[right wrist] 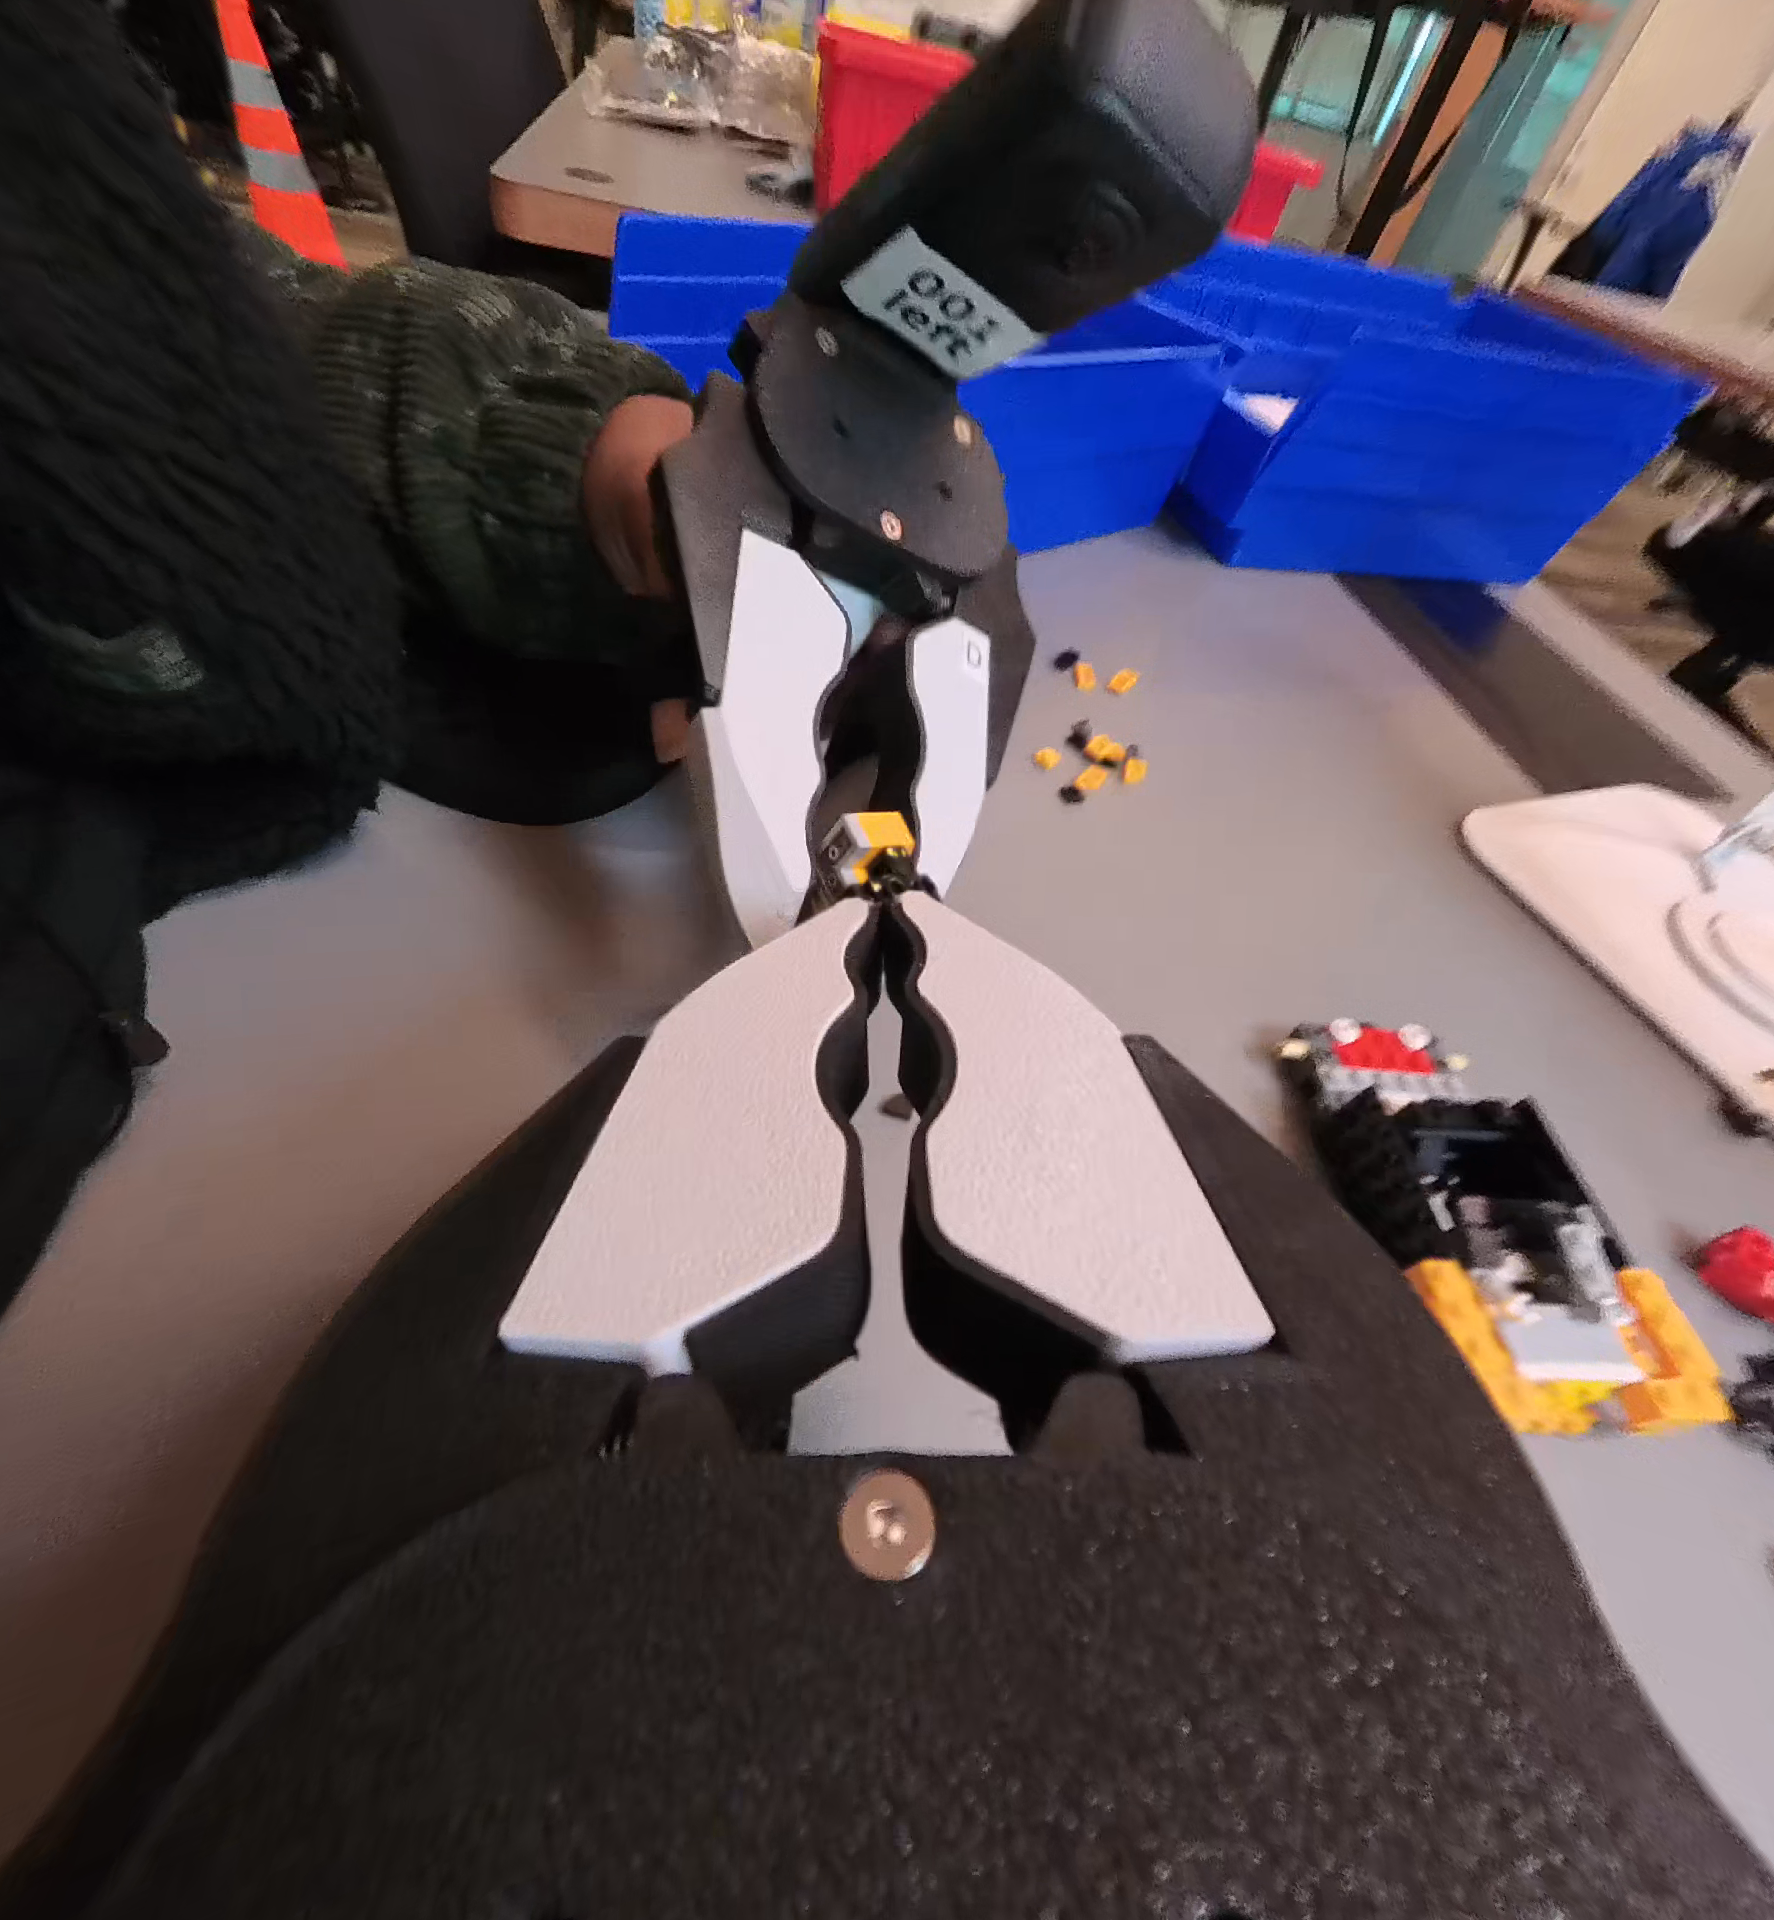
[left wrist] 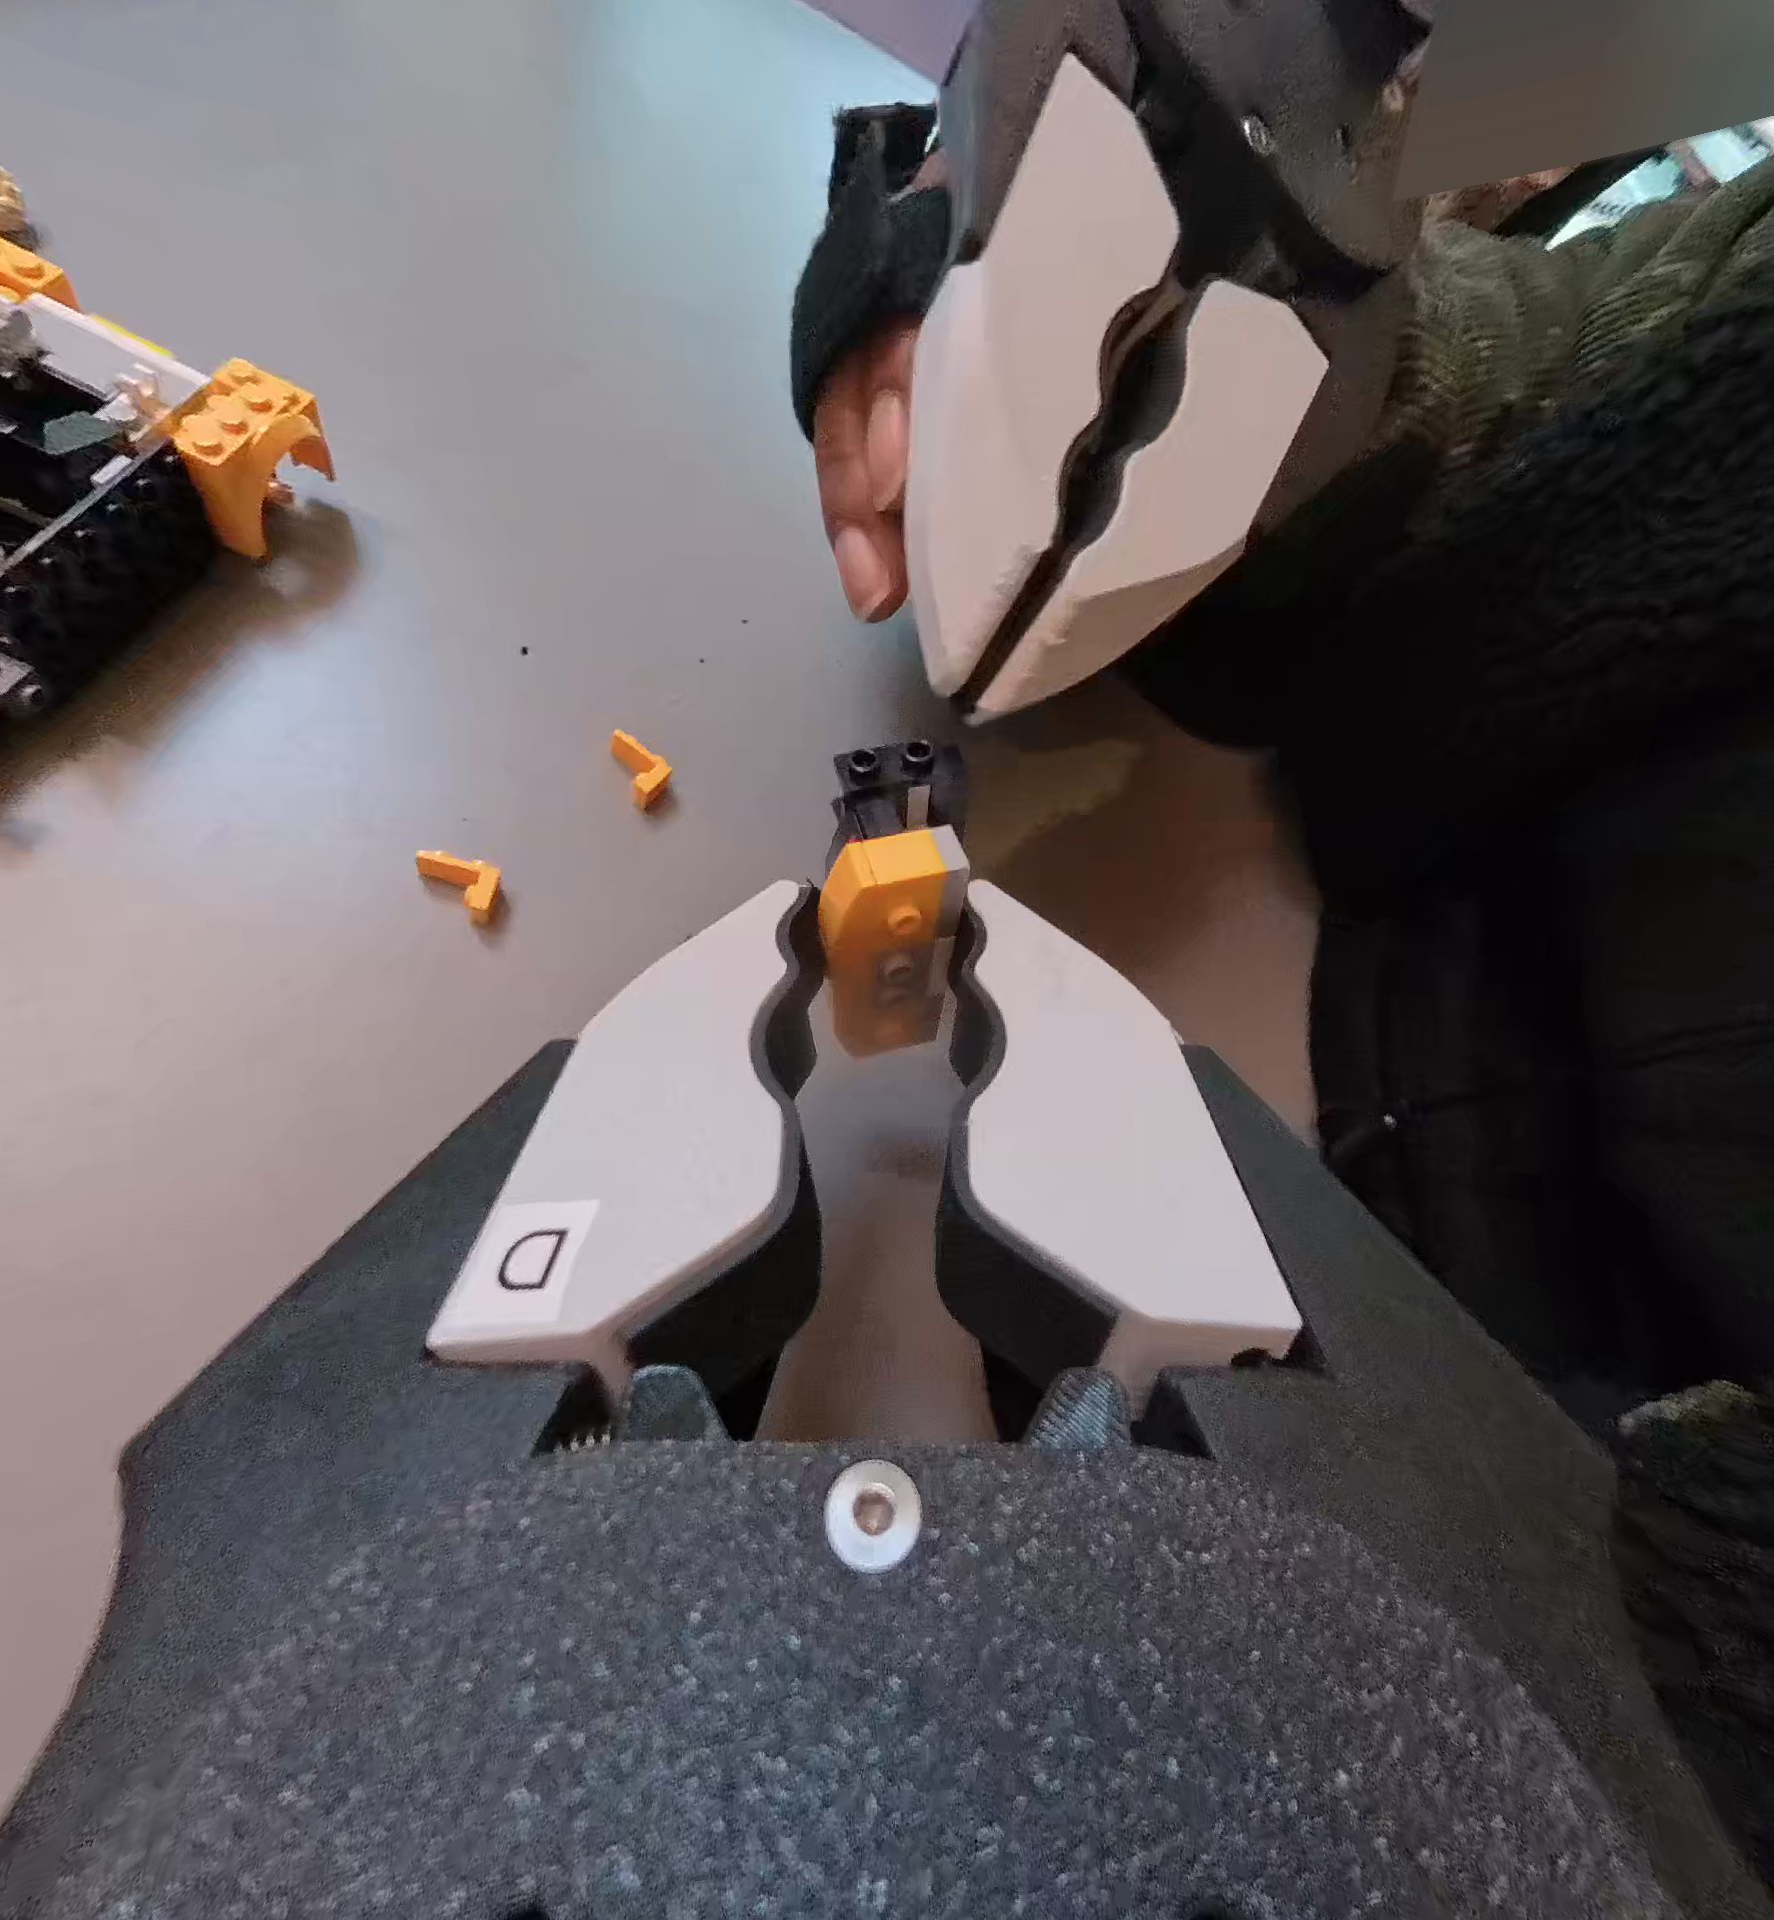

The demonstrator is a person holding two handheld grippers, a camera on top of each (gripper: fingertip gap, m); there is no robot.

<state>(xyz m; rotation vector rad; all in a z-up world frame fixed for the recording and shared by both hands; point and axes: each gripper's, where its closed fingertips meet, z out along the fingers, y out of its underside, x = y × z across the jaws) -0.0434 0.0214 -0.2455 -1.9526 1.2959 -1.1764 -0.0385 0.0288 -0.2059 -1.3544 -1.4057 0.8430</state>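
Observation:
My left gripper (left wrist: 888,906) is shut on a small brick assembly (left wrist: 883,935) with an orange block, a grey side and a black studded end (left wrist: 898,764) that sticks out past the tips. Both pads press on its sides. It is held above the grey table (left wrist: 550,416). My right gripper (right wrist: 888,914) is shut, with nothing seen between its pads. In the left wrist view the right gripper (left wrist: 966,707) has its tips just beside the black end. In the right wrist view the left gripper (right wrist: 867,862) faces mine with the assembly (right wrist: 878,836) in it.
Two orange L-shaped pieces (left wrist: 642,767) (left wrist: 462,881) lie on the table. A partly built black and orange vehicle model (left wrist: 83,468) (right wrist: 1485,1226) lies to one side. Loose orange and black bits (right wrist: 1096,753), blue bins (right wrist: 1382,447) and a white base (right wrist: 1641,914) lie farther off. Left tips to right tips: about 4 cm. The white base (right wrist: 1641,914) is about 35 cm from my left fingertips.

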